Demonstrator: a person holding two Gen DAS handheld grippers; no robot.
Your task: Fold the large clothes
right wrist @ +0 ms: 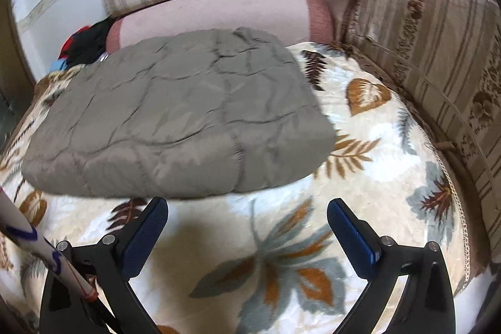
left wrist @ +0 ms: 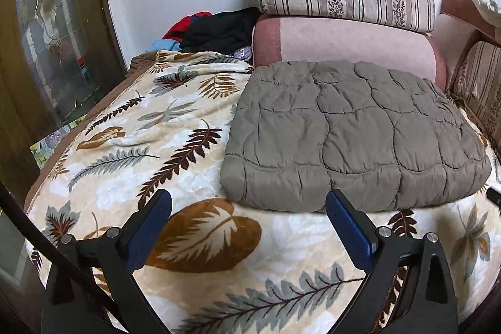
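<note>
The grey quilted garment (left wrist: 353, 133) lies folded flat on the leaf-print blanket (left wrist: 131, 146), just ahead of both grippers, its long axis running left to right. The left gripper (left wrist: 249, 208) and right gripper (right wrist: 247, 212) both hover wide open and empty, about equally near its front edge. I can read no labels or writing anywhere

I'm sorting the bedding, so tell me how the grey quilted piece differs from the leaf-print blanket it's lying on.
The grey quilted garment is plain, puffy and stitched into panels; the leaf-print blanket is cream plush patterned with brown and grey leaves. The garment is folded into a compact rectangle, while the blanket is spread flat over the whole surface. The garment lies on top, the blanket underneath. Both are soft textiles, and neither open gripper touches them.
</note>
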